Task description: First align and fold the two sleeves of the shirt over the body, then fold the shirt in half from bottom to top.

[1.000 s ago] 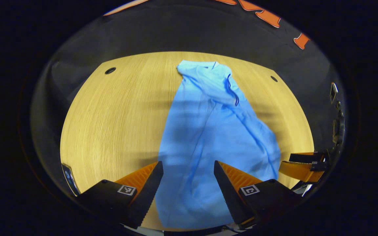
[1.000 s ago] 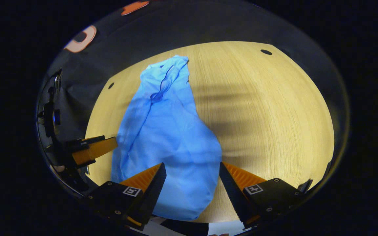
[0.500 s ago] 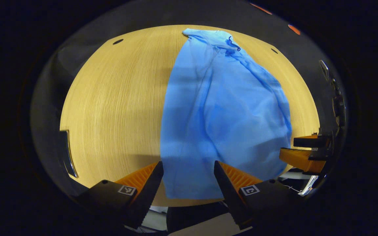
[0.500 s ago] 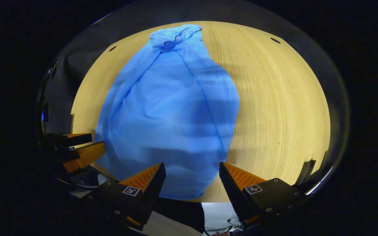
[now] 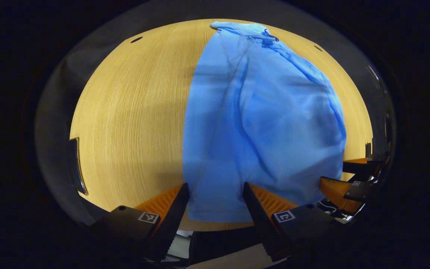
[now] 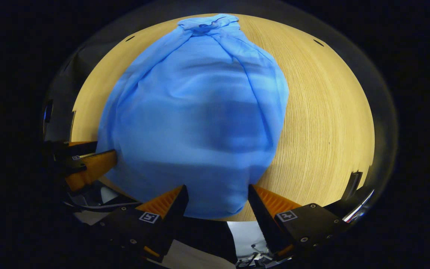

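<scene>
A light blue shirt lies lengthwise on the wooden table, collar at the far end and hem at the near edge. Long creases run down it, and I cannot make out separate sleeves. My left gripper is open, its fingers either side of the hem's left part. In the right gripper view the shirt spreads wide with its collar at the top. My right gripper is open over the hem's right part. Each view catches the other gripper: the right one, the left one.
Bare wood lies left of the shirt in the left gripper view and right of it in the right gripper view. Small dark holes mark the far corners. The table's near edge runs just under the hem.
Both grippers have drawn back to the table's near edge and tipped downward. The shirt now looks larger, and its hem and the table edge have come into view between the fingers.
</scene>
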A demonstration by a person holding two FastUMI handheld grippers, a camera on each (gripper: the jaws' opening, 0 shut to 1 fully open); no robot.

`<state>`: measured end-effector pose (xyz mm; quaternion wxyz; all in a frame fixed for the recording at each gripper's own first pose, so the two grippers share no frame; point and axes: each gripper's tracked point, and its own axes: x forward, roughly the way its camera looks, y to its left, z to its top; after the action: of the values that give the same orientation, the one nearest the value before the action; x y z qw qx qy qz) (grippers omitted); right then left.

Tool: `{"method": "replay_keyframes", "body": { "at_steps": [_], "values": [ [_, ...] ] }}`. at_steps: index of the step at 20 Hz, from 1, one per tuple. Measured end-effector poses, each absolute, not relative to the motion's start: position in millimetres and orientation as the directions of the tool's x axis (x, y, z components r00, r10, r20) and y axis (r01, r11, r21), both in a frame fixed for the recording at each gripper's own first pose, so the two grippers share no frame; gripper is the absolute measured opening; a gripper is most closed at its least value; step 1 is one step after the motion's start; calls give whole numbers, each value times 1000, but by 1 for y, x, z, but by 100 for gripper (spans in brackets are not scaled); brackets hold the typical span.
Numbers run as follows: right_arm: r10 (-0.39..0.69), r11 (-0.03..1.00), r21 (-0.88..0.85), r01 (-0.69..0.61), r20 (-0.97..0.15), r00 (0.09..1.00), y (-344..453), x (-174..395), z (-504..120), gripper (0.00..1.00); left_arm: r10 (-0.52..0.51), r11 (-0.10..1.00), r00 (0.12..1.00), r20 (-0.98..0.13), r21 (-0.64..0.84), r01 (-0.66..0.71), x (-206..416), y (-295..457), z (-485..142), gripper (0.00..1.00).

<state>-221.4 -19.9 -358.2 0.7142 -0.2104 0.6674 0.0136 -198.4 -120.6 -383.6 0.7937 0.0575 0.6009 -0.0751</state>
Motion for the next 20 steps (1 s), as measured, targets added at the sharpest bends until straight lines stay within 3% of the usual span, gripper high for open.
{"method": "replay_keyframes", "body": {
  "at_steps": [1,3,5,6,7,8,9,10,20],
  "values": [
    [-261,907,-283,-310,-959,111,-19,-221,-358,92,-49,984,267,-962,-1,178,-199,-121,-381,95],
    [-260,906,-282,-316,-959,113,-18,-219,-358,77,-47,989,286,-957,-6,144,-195,-117,-383,82],
    [-248,908,-275,-315,-961,126,-18,-217,-357,49,-51,992,303,-951,-12,129,-190,-119,-381,61],
    [-230,915,-258,-311,-965,126,-15,-215,-357,44,-67,991,314,-947,-25,135,-188,-123,-380,51],
    [-212,923,-241,-301,-969,127,-12,-214,-359,26,-67,990,321,-945,-23,140,-187,-127,-378,30],
    [-199,934,-228,-274,-971,130,-10,-211,-360,18,-68,987,321,-945,-17,158,-187,-127,-382,10],
    [-182,940,-212,-266,-974,134,-4,-209,-360,1,-76,986,335,-939,-21,166,-189,-127,-380,10],
    [-191,934,-223,-277,-972,140,-6,-205,-359,1,-76,985,323,-943,-22,169,-184,-130,-380,4],
    [-121,944,-205,-257,-944,306,19,-125,-313,0,-81,992,461,-884,-27,121,-107,-128,-327,4]
  ]
}}
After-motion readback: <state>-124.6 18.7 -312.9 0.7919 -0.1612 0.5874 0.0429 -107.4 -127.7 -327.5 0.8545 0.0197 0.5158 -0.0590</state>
